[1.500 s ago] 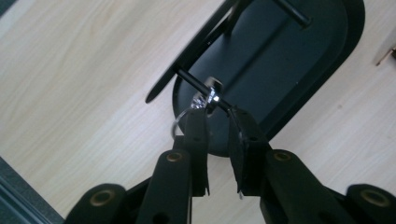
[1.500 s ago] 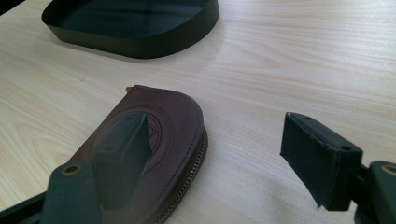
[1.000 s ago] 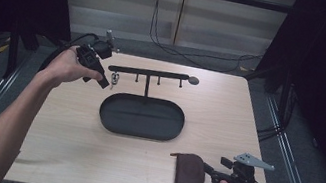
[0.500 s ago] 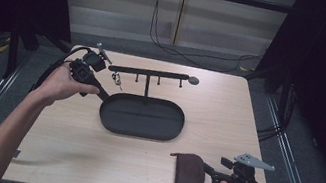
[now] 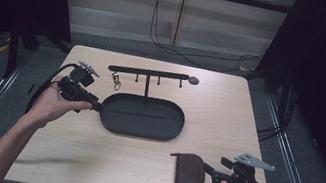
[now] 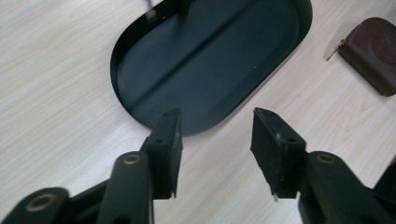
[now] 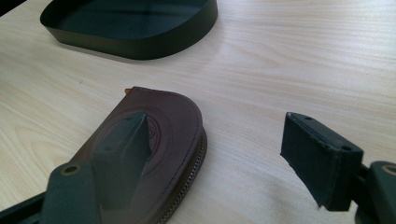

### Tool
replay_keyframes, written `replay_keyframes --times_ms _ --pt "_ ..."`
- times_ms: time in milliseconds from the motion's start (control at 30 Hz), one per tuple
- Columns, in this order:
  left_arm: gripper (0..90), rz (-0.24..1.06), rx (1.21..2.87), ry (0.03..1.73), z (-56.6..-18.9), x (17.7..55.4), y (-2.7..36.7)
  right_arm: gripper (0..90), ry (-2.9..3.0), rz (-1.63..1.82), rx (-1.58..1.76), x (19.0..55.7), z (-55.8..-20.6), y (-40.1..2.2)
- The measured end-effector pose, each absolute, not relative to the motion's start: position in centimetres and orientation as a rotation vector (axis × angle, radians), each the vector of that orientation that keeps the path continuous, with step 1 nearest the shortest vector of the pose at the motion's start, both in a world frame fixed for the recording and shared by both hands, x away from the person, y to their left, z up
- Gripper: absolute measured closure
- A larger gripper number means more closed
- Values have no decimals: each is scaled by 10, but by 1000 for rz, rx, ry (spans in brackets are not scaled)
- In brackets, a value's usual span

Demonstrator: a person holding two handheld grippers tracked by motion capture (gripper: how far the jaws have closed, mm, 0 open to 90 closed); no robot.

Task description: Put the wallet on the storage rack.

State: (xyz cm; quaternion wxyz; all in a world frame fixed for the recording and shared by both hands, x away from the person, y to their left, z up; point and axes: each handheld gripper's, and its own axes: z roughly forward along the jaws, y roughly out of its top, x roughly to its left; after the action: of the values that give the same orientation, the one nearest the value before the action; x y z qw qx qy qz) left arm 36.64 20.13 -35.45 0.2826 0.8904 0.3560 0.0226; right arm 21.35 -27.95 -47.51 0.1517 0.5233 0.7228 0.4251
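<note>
A black oval tray (image 5: 141, 116) lies mid-table. Behind it stands a black peg rack (image 5: 149, 74) with a small key ring (image 5: 116, 81) hanging under its left end. My left gripper (image 5: 97, 106) hovers at the tray's left end; its jaws have just been opening. In the left gripper view the left gripper (image 6: 215, 116) is open with nothing between its jaws, and the tray (image 6: 210, 56) lies just ahead. A brown zip pouch (image 5: 190, 171) lies near the front edge. My right gripper (image 7: 215, 119) is open, with one jaw over the pouch (image 7: 173, 121) and the other beside it.
The pale wooden table (image 5: 228, 113) is bare right of the tray. A cable (image 5: 52, 77) trails from the left gripper toward the table's left edge. Dark curtains and a metal frame surround the table.
My left gripper has come away from the rack's left end, moving down and nearer to the tray's left end, and its jaws have spread. The key ring stays hanging. The right gripper is still.
</note>
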Motion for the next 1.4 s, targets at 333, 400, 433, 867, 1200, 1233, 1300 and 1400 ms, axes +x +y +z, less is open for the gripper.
replay_keyframes --times_ms 333,400,433,867,1200,1233,1300,1400 --pt "476 53 2317 961 -377 343 211 236 2063 1217 1512 215 -475 -280" --pt "476 55 2290 963 -378 339 213 236 2066 1214 1508 214 -475 -280" --pt "481 57 2271 972 -380 336 213 236 2064 1218 1511 213 -475 -279" --pt "420 80 2181 936 -396 304 217 234 2053 1231 1524 213 -475 -281" --pt "375 78 2117 993 -427 283 229 238 2052 1254 1547 212 -474 -282" --pt "368 76 2122 997 -430 281 229 238 2053 1255 1548 212 -474 -282" --pt "333 69 2087 1043 -434 278 230 240 2060 1252 1550 212 -473 -282" --pt "317 84 2079 1041 -437 271 228 241 2065 1243 1546 212 -473 -281"
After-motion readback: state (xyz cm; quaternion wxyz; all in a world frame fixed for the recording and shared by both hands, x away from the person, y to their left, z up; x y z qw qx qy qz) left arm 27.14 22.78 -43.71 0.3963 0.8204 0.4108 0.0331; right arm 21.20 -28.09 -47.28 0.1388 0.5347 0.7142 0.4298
